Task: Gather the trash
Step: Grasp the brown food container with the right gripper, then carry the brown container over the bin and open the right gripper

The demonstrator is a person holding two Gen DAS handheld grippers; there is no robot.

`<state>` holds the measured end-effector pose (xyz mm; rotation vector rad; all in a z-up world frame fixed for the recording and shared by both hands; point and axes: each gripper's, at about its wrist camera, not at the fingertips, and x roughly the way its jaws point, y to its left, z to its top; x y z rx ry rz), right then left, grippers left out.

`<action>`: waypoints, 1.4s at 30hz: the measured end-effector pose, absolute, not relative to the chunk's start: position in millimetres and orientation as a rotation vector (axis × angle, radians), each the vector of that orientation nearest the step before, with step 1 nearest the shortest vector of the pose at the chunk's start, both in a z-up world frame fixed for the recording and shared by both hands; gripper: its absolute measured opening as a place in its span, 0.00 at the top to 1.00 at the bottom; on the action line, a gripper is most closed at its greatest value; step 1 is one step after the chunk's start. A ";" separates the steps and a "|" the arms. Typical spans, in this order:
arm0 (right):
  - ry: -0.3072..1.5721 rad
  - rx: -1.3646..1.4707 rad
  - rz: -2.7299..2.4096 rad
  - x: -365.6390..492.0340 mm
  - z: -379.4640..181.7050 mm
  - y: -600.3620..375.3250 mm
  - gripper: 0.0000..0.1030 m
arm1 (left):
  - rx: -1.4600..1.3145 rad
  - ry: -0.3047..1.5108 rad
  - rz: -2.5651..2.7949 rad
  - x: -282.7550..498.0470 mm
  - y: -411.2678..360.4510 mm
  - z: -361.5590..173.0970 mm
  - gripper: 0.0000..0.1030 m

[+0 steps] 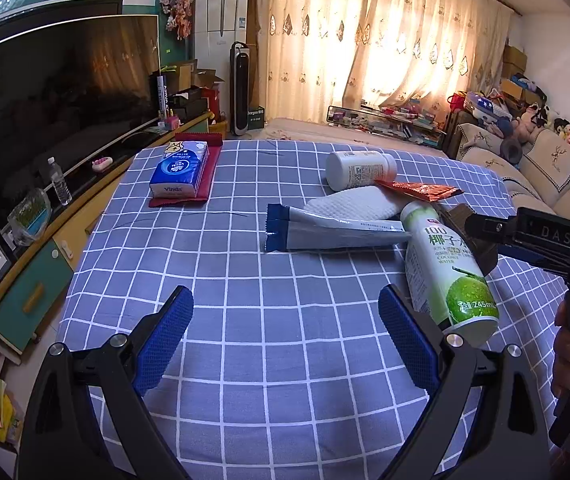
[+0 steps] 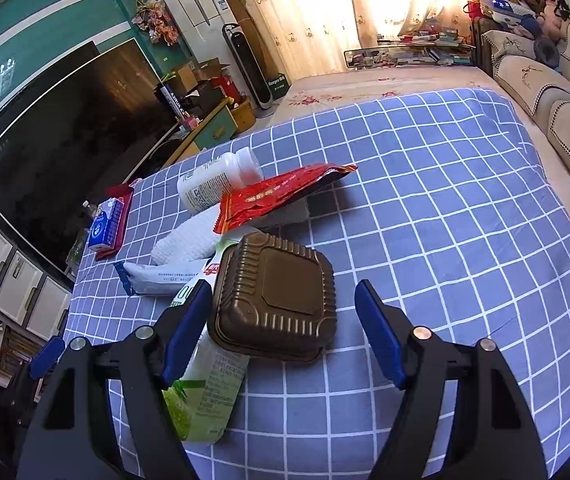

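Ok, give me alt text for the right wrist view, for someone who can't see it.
The open right gripper frames a brown ribbed clamshell box on a blue checked tablecloth, pads not pressing it. The box rests partly on a lying coconut water bottle; behind lie a red wrapper, white towel and white bottle.

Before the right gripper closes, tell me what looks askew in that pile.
The brown clamshell box sits tilted, propped on the toppled coconut water bottle. The white bottle also lies on its side, with the red wrapper draped against it. Nothing looks spilled on the checked cloth.
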<state>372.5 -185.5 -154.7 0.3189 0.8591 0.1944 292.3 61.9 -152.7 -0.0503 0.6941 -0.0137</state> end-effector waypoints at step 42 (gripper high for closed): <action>0.768 0.185 -0.062 311.8 -132.0 -281.4 0.44 | -0.001 0.719 -0.040 295.1 47.1 -162.3 0.10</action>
